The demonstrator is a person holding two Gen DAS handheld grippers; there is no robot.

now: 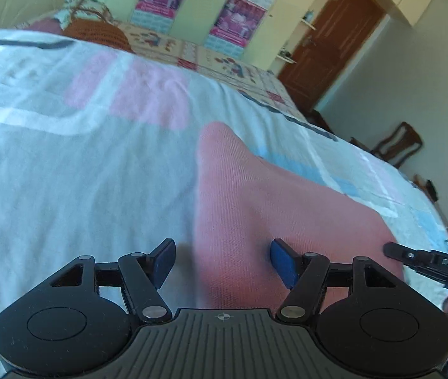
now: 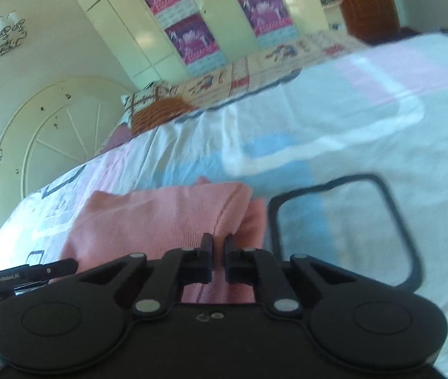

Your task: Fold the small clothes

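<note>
A small pink garment point(image 1: 255, 195) lies on the bed's white sheet with pink and blue patches point(image 1: 66, 164). My left gripper point(image 1: 220, 262) is open, its blue pads either side of the garment's near edge, just above it. In the right wrist view the pink garment point(image 2: 160, 218) is bunched and partly folded over. My right gripper point(image 2: 219, 249) is shut on a fold of the pink garment at its right edge. The right gripper's body also shows at the right edge of the left wrist view point(image 1: 432, 265).
A patterned quilt point(image 1: 211, 53) and an orange knitted cushion point(image 1: 97, 31) lie at the far side of the bed. Cream wardrobes with posters point(image 1: 236, 19), a brown door point(image 1: 334, 41) and a wooden chair point(image 1: 397, 142) stand beyond. A round white headboard point(image 2: 50, 132) is on the left.
</note>
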